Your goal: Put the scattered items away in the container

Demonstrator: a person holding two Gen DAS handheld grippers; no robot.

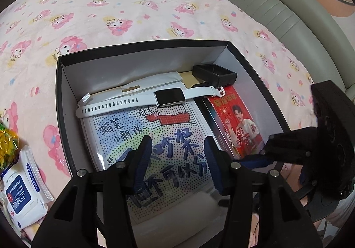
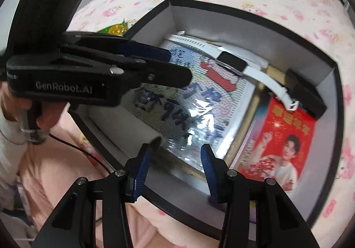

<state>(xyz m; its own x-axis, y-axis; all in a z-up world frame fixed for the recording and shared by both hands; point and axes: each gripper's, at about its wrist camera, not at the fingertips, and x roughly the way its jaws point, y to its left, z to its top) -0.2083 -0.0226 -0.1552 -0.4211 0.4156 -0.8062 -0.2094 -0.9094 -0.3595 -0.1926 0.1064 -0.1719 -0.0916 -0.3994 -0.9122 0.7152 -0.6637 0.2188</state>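
Over the box (image 1: 142, 47): you held left gripper (image 1: 176, 148) jaws apart, empty, above the pegboard pack (image 1: 155, 137).
Right gripper (image 2: 175, 159): jaws apart, empty.
Outside: wipes pack (image 1: 24, 181) awaited you.

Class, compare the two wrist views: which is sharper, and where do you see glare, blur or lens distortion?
Left wrist view: sharp; the white-strapped smartwatch is crisp, and fisheye bends the black cardboard box rim. Right wrist view: softer, with motion smear and white glare across the glossy plastic-wrapped dotted card, while the red printed packet stays readable; its edges curve strongly too.
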